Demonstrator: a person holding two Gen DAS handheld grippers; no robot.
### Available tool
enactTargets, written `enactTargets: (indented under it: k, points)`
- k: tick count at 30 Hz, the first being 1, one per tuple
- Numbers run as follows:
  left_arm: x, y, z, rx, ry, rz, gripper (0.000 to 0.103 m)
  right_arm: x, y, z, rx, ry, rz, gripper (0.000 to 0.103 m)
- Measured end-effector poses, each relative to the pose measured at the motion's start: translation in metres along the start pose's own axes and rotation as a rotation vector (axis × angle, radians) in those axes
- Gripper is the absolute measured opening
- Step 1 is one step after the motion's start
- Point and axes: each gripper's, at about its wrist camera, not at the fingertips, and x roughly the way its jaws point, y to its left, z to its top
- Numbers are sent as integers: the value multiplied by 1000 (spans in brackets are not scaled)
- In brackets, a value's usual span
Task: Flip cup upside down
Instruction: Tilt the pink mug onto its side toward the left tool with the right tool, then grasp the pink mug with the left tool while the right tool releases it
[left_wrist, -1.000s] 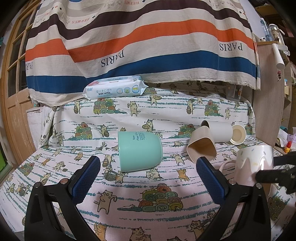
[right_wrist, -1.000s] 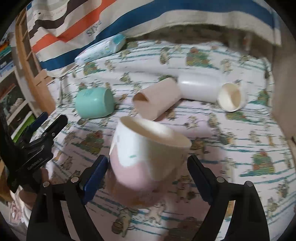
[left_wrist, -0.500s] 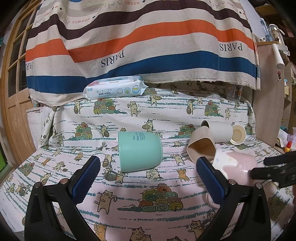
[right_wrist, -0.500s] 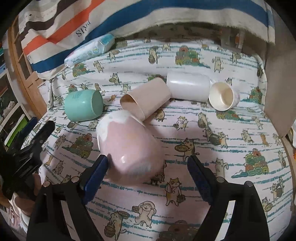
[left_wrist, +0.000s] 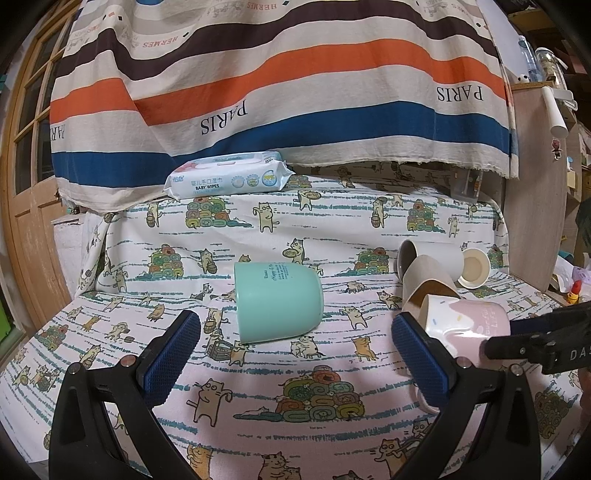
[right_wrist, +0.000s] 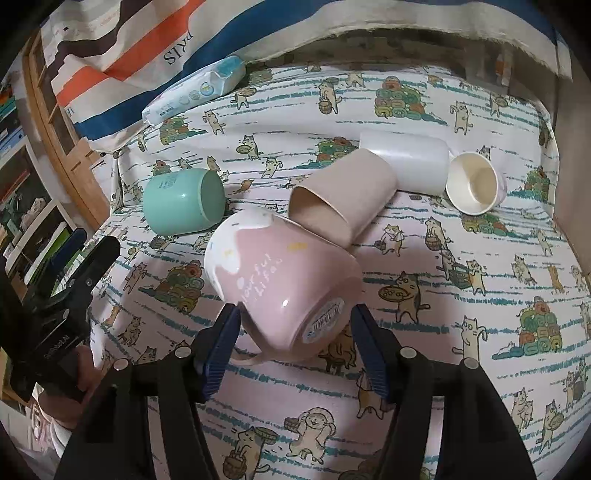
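My right gripper (right_wrist: 295, 343) is shut on a pink and white mug (right_wrist: 280, 280) near its base. The mug is tipped over, mouth pointing away and down, base with its sticker toward the camera, handle underneath. The mug also shows in the left wrist view (left_wrist: 465, 321) at the right, held by the right gripper (left_wrist: 539, 343). My left gripper (left_wrist: 295, 354) is open and empty, low over the cloth, facing a mint green cup (left_wrist: 277, 301) that lies on its side.
A beige cup (right_wrist: 340, 195), a white cup (right_wrist: 406, 162) and a small cream cup (right_wrist: 472, 184) lie on their sides on the cat-print cloth (right_wrist: 480, 314). A pack of baby wipes (left_wrist: 225, 181) lies at the back under a striped hanging cloth (left_wrist: 280, 74). A wooden panel (left_wrist: 532, 206) stands at the right.
The right gripper has turned the pink mug from upright with its mouth up to tipped over with its base toward the camera. The left gripper has not moved.
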Motion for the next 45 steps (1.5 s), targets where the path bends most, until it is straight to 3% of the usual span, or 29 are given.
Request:
enactTargets:
  k: [2,3,6,11,12,14,19,23,27,34,41,45]
  points:
    - [0,0,0,1,0,0,103,-5,-1,4,-20,-36,-14,74]
    - [0,0,0,0,0,0,103,-9,-1,9,-32,-81,-37,84]
    - [0,0,0,0,1,0,103,-13,-9,25,-5,-143,-64,86]
    - [-1,-1,0,-1,1,0,103,-1,-22,43,38,-109,78,86]
    - [-1,-1,0,-1,1,0,103,7,-22,44,19,-73,170,86]
    - [-1,-1,0,0,1,0,103,18,-20,42,-4,-20,237,86]
    - [0,-1,0,3,3,-4,103,23,3,28,-149,-5,133,87]
    - [0,-1,0,3,4,-3,103,20,18,18,-200,25,129,87]
    - [1,-1,-1,2,1,-3,103,23,35,3,-238,83,61,87]
    - [1,-1,-2,-1,5,-11,103,21,47,-13,-184,104,103,87]
    - [0,-1,-2,-2,6,-16,103,13,37,-11,-136,59,105,87]
    - [-1,-1,-2,-3,4,-14,103,-12,19,-11,-113,-107,17,87]
